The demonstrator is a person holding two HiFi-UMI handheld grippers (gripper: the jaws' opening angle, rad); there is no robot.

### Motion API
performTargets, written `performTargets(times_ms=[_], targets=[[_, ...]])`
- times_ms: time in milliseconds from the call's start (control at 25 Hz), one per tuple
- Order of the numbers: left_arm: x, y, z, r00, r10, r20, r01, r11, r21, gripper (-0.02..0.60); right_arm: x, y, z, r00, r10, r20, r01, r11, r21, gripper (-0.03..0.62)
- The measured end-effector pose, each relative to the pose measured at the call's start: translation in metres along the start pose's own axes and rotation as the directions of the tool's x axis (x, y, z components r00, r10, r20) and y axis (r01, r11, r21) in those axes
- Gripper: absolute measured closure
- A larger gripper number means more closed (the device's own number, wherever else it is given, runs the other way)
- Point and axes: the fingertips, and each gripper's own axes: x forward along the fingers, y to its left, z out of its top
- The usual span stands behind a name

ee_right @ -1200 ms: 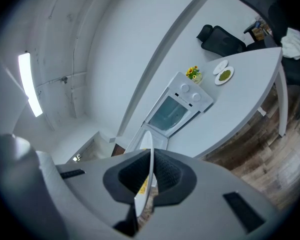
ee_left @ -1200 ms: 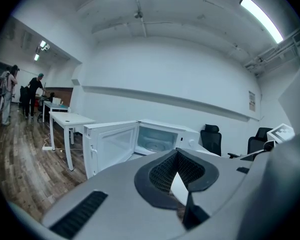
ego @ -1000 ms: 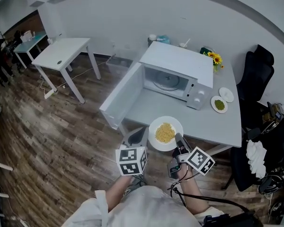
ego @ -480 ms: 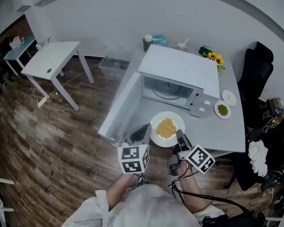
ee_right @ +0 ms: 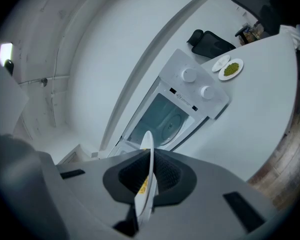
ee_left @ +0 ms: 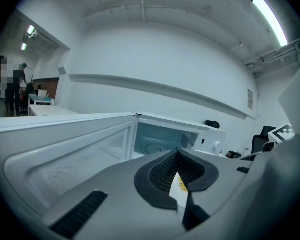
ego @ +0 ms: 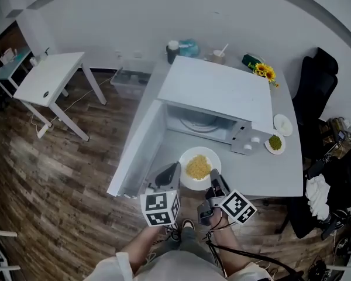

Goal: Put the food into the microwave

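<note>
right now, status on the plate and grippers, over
Grippers: left gripper and right gripper both shut on plate rim. Food in front of open microwave, not yet inside. Door swung wide, nothing blocking.

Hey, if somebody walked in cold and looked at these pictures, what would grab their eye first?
The round white plate of yellow noodles stands out, held in front of the white microwave, with the left gripper and the right gripper each clamped on its near rim. The microwave's door stands wide open to the left. On the pale table, right of the microwave, sits a small white dish of green food.
</note>
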Motion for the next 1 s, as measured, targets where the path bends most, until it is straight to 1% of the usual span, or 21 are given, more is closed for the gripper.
performTargets(times_ms=[280,520,680,1000], targets=[[0.024,0.003,-0.013,1.0,0.013,-0.014,-0.013,1.0,-0.005,0.581,0.053,-0.015,0.019,0.998,-0.019,0.068,0.014,0.997,0.08,0.571],[0.049,0.008,-0.02,1.0,0.02,-0.005,-0.02,1.0,0.003,0.581,0.095,-0.026,0.025,0.992,-0.035,0.119,0.022,0.994,0.108,0.571],[0.066,0.014,-0.022,1.0,0.024,0.002,-0.024,1.0,-0.009,0.581,0.121,-0.034,0.034,0.985,-0.059,0.16,0.042,0.993,0.113,0.571],[0.09,0.022,-0.037,1.0,0.025,-0.019,-0.025,1.0,-0.011,0.581,0.158,-0.055,0.043,0.972,-0.107,0.211,0.07,0.982,0.175,0.571]])
